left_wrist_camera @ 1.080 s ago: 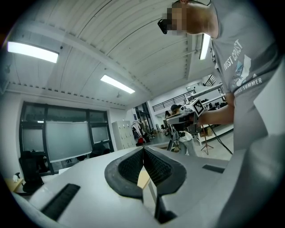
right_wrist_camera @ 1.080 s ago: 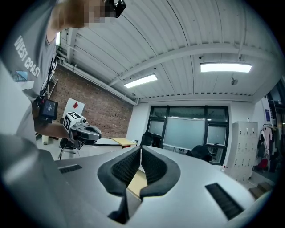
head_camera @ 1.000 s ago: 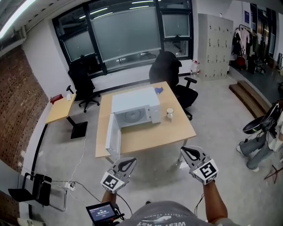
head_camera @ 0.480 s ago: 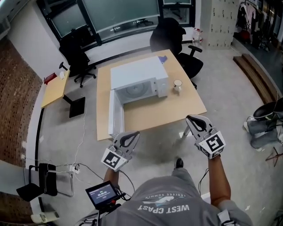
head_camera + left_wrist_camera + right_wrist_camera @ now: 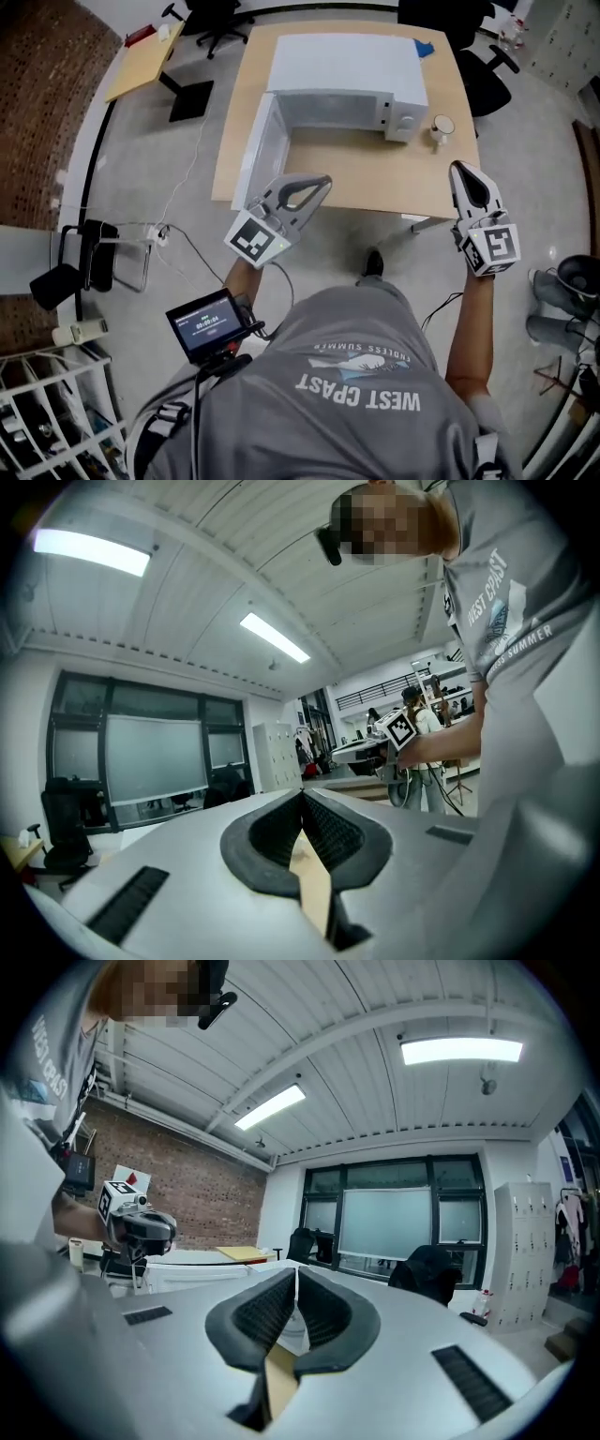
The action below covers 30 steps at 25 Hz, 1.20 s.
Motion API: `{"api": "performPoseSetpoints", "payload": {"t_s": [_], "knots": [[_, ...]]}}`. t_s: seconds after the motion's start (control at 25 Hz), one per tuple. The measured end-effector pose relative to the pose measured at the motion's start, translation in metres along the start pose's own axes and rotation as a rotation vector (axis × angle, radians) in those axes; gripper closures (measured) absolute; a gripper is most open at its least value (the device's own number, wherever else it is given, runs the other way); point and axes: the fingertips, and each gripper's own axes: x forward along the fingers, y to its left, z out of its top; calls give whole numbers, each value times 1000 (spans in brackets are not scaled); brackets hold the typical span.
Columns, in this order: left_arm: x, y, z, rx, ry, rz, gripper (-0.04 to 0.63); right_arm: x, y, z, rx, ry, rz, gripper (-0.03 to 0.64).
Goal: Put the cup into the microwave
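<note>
A white microwave stands on the wooden table with its door swung open to the left. A small white cup stands upright on the table just right of the microwave. My left gripper hovers at the table's front edge, below the open door, with its jaws shut and nothing between them. My right gripper is held at the front right corner, short of the cup, also shut and empty.
A blue object lies on the table behind the microwave. Black office chairs stand behind the table. A small side table is at the far left. A black folding chair and cables lie on the floor to the left.
The person has walked up to the table. Both grippers have moved forward to its front edge, and the microwave and cup now lie much closer. Both stay shut.
</note>
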Motion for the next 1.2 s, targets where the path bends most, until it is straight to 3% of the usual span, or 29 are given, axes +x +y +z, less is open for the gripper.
{"api": "performPoseSetpoints", "payload": {"t_s": [0.16,0.28,0.52,0.68,0.88,1.04,1.2], "knots": [[41,35,-13,-46,-21,41,575,57,-43,-46,34,59,47,597],[63,56,-21,-34,-37,60,575,94,-70,-81,59,107,66,597],[69,71,-11,-16,-16,64,575,127,-102,-124,93,203,18,597],[100,93,-37,-4,-10,27,575,160,-138,-200,130,312,-42,596],[106,116,-61,-144,23,105,575,191,-160,-280,173,439,-89,592],[110,117,-72,-164,81,120,575,188,-182,-322,206,546,-163,467],[113,119,-79,-191,108,131,575,178,-205,-355,132,625,-323,378]]}}
